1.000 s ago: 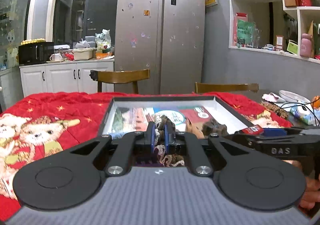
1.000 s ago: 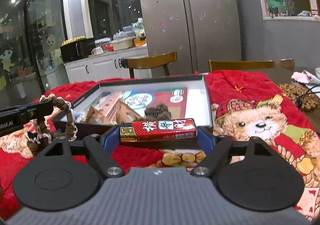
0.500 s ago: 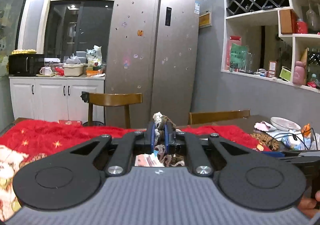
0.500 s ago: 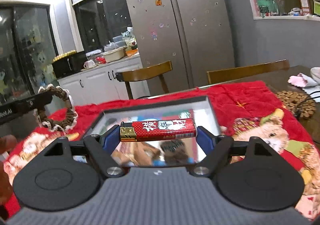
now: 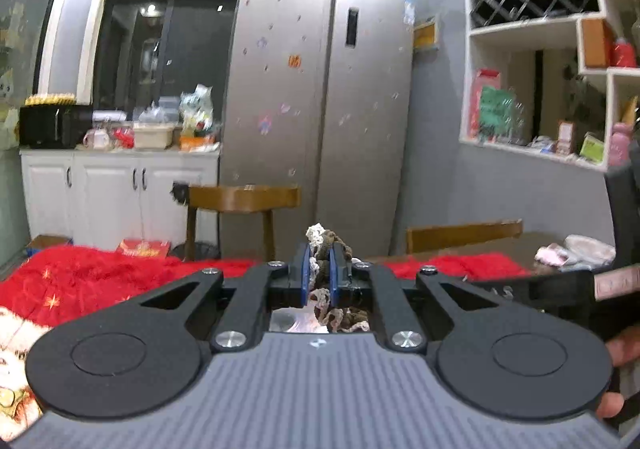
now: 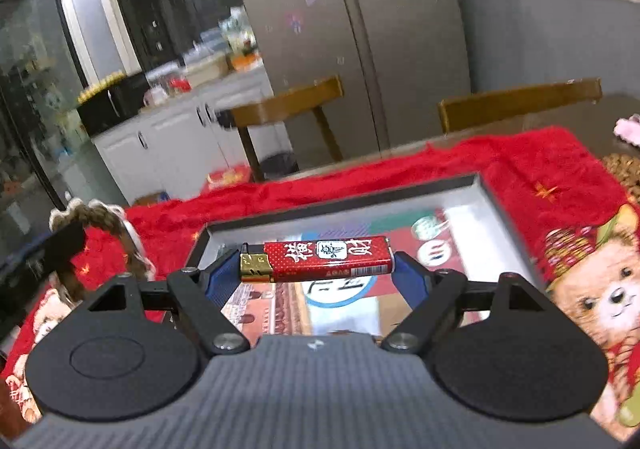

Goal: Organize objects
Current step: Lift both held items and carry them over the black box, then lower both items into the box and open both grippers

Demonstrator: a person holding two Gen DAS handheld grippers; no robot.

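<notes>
Red lighter [image 6: 316, 259] and braided bracelet [image 5: 325, 245], both clamped, have risen above box [image 6: 492, 205].

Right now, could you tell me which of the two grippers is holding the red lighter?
The right gripper: its fingers clamp the red lighter endwise, while the left gripper pinches a braided cord bracelet.
</notes>
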